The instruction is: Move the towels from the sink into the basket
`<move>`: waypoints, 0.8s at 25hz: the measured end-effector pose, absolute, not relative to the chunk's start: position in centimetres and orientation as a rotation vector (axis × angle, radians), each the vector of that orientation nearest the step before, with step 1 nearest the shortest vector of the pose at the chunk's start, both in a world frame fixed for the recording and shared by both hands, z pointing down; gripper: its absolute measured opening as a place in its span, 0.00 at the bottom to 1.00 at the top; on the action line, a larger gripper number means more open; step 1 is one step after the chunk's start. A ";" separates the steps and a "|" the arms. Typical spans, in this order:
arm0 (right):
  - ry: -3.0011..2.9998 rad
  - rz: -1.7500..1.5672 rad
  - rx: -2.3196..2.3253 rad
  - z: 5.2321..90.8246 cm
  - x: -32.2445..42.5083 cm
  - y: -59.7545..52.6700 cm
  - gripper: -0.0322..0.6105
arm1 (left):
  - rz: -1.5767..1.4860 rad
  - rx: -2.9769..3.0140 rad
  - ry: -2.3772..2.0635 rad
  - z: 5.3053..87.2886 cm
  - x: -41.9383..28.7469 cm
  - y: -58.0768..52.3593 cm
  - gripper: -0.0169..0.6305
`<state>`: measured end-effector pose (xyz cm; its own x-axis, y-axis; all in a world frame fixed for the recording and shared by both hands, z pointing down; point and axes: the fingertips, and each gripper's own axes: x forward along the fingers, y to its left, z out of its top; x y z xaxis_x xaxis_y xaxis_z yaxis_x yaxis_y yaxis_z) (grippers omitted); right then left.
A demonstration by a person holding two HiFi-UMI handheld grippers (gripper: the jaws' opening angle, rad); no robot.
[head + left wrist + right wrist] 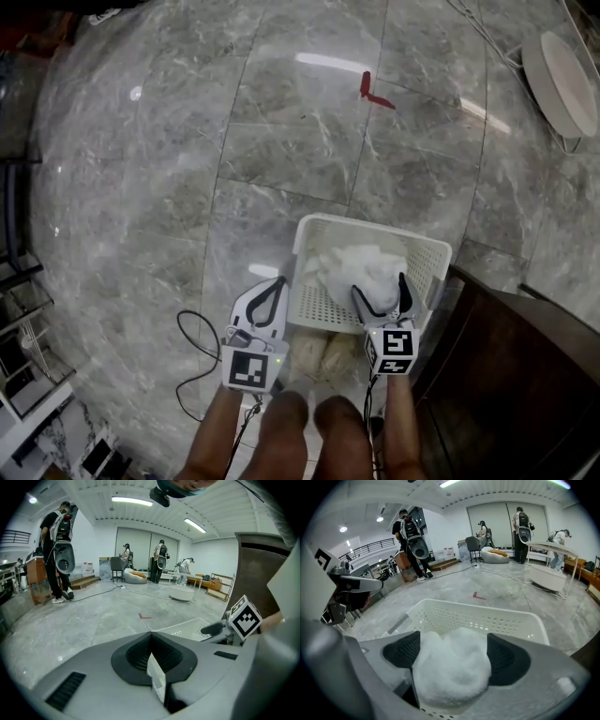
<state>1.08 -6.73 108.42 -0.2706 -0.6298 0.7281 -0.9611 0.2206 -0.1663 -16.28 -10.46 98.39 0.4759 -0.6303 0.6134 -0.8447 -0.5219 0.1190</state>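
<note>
glossy grey marble floor (131,206), white basket (375,229)

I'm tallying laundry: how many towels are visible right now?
1 for sure: a white towel in the basket, between the right tool's jaws. Its bulk may hide another underneath.

Grey marble floor (141,187), red tape mark (375,92)

Fluffy cloth towel (450,667), perforated plastic basket (487,607), glossy, seemingly stone floor (141,187)
</note>
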 end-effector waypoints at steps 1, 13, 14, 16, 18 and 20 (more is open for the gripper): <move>-1.979 0.835 1.467 108.1 1.2 -6.8 0.74 | 0.715 2.320 -1.233 98.1 -16.3 -10.6 0.04; -2.013 0.820 1.488 100.4 1.7 -7.9 0.74 | 0.676 2.395 -1.235 90.4 -15.2 -11.8 0.04; -2.018 0.822 1.489 99.3 1.7 -8.0 0.74 | 0.675 2.400 -1.236 89.5 -15.1 -11.9 0.04; -2.030 0.825 1.482 97.2 1.8 -8.1 0.74 | 0.670 2.404 -1.238 87.5 -14.9 -11.9 0.04; -2.039 0.823 1.477 94.9 1.9 -8.0 0.74 | 0.663 2.407 -1.244 85.3 -14.8 -11.9 0.04; -2.047 0.822 1.487 92.4 2.2 -8.0 0.74 | 0.656 2.415 -1.249 83.0 -14.7 -11.8 0.04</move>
